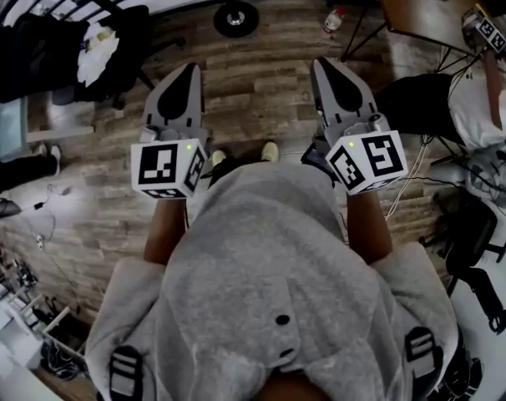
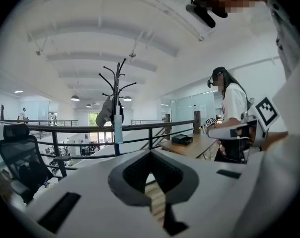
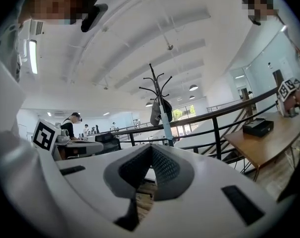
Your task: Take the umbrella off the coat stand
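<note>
Wood-plank flooring (image 1: 253, 65) of an open office loft lies below both tongs, which a person in a grey hoodie (image 1: 270, 266) holds out side by side, roughly level. Left tongs (image 2: 151, 155) are closed, the two jaws meeting at the tip with nothing between them. Right tongs (image 3: 151, 148) are likewise closed and empty. Well ahead of them runs a black railing (image 2: 155, 129). Just on its near side stands the black coat stand (image 2: 118, 95), upright, with curved hooks at its top. The umbrella (image 2: 119, 129), slim, pale blue and folded, hangs straight down along the stand's pole. A grey bag (image 2: 106, 113) hangs just beside it, on its left in the left gripper view. Neither pair of tongs touches the stand or the umbrella. To the right of the stand a wooden tabletop (image 2: 187, 147) carries a small black box (image 2: 181, 139). A black office chair (image 2: 19, 157) stands at the left by the railing. Another person in a white shirt (image 2: 234, 103) is at the right.
</note>
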{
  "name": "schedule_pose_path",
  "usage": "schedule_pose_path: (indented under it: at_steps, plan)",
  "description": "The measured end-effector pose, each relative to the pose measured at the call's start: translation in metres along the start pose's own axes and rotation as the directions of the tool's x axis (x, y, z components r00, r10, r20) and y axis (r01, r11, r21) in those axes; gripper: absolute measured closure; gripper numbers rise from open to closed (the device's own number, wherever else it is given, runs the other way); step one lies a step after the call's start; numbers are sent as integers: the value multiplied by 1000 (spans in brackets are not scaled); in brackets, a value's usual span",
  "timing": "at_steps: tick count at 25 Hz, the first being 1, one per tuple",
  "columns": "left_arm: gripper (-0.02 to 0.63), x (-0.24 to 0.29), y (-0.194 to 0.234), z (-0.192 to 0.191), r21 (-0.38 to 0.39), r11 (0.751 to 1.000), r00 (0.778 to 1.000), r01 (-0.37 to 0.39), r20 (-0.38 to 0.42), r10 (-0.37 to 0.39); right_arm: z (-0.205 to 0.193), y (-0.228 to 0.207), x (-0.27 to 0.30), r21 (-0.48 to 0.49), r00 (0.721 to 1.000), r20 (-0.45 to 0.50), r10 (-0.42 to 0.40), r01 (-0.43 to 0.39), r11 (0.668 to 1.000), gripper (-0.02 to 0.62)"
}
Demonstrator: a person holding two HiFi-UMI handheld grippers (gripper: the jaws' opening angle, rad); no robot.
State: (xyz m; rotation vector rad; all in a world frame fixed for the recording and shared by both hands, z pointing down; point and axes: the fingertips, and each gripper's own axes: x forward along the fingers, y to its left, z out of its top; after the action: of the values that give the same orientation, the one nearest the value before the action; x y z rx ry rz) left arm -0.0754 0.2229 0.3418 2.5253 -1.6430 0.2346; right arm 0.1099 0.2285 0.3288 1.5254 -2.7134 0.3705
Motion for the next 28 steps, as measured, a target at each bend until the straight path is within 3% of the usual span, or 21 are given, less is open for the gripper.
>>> schedule_pose_path:
  at_steps: [12, 21, 28]
  plan:
    - [594, -19, -13, -3, 22, 1000, 1000, -12, -24, 12, -9, 18, -9, 27, 997, -3, 76, -76, 997, 584]
    - [594, -25, -9, 6, 64, 998, 1000, 3, -13, -3, -1, 24, -8, 22, 997, 34, 73, -74, 997, 584]
    - [594, -6, 12, 1, 34, 999, 1000, 12, -6, -12, -4, 24, 19, 12, 997, 21, 71, -71, 997, 584]
